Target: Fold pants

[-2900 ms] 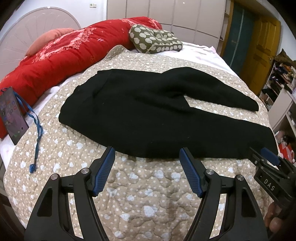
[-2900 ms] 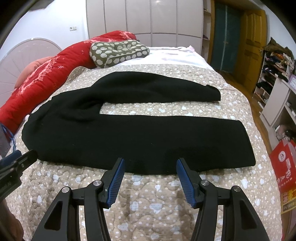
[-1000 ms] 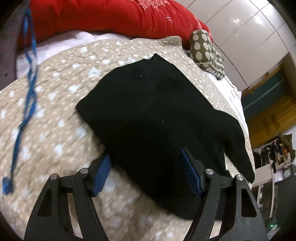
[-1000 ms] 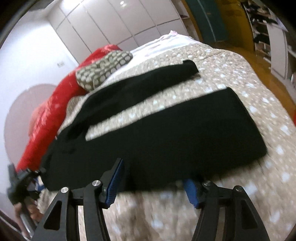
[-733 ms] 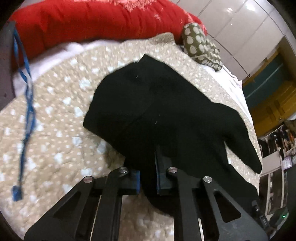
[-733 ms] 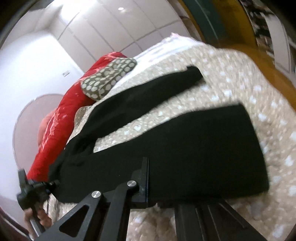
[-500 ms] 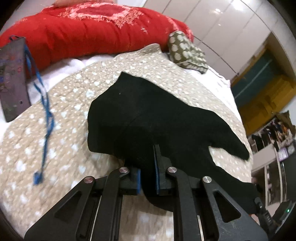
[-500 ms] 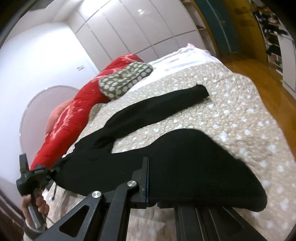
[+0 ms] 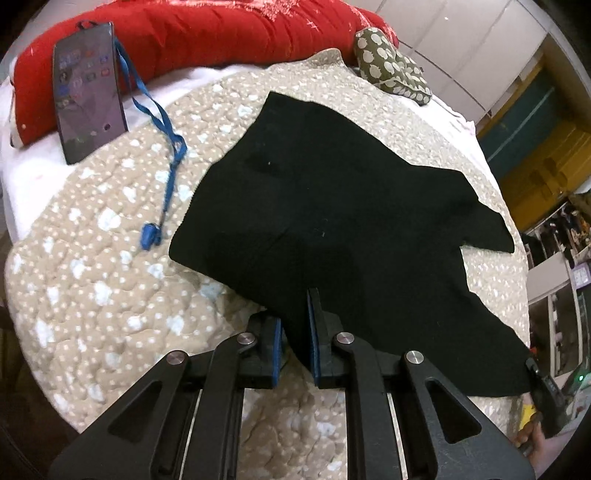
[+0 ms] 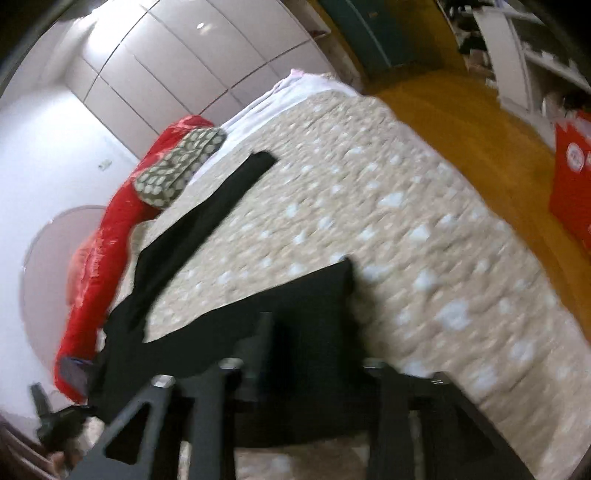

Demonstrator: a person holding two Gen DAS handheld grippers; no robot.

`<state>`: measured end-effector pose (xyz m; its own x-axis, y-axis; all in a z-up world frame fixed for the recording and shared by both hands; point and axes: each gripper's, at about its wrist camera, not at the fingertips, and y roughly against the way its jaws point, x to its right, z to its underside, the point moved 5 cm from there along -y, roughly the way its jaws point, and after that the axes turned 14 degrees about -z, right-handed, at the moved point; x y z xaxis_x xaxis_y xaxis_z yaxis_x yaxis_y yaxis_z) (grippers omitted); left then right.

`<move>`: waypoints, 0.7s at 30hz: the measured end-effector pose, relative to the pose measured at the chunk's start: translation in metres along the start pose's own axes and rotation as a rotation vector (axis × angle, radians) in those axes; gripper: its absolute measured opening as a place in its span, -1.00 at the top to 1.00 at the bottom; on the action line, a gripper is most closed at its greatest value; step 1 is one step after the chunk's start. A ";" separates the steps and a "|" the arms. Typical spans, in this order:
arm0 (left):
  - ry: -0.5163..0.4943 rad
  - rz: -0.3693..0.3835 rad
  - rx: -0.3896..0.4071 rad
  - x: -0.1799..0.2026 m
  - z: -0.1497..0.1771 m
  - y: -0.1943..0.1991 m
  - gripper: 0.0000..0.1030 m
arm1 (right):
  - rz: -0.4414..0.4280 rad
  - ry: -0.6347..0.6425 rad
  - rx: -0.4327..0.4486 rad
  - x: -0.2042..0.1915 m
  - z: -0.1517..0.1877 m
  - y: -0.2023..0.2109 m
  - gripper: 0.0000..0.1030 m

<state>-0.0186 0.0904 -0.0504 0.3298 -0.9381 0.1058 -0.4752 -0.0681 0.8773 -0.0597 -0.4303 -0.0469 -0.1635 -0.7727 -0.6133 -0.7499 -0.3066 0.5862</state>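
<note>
Both grippers clamped on black pants over the bed.

Left gripper pinches the near hem of the pants; right gripper grips the near leg end, view blurred; pants lie partly raised on the spotted quilt; far leg flat; phone with blue lanyard beside red duvet.
</note>
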 end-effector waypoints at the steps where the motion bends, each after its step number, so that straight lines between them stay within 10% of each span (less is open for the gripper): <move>1: -0.008 -0.015 0.004 -0.002 0.000 0.004 0.74 | 0.160 0.092 0.005 0.000 -0.002 0.005 0.65; 5: -0.023 -0.113 0.040 -0.017 -0.002 0.016 0.73 | 0.484 0.233 0.065 0.001 -0.019 0.033 0.60; 10: -0.037 -0.150 0.113 -0.024 -0.014 0.036 0.73 | 0.135 0.259 0.043 -0.043 -0.041 0.026 0.42; 14: -0.055 -0.114 0.115 -0.009 -0.032 0.032 0.29 | -0.124 0.391 -0.079 -0.118 -0.040 -0.033 0.08; 21: -0.075 -0.058 0.122 0.038 -0.082 -0.002 -0.04 | -0.226 0.839 -0.215 -0.235 -0.039 -0.145 0.04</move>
<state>0.0621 0.0827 -0.0095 0.2998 -0.9538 0.0173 -0.5545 -0.1595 0.8168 0.1128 -0.2260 0.0324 0.5596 -0.8074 -0.1869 -0.5570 -0.5334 0.6366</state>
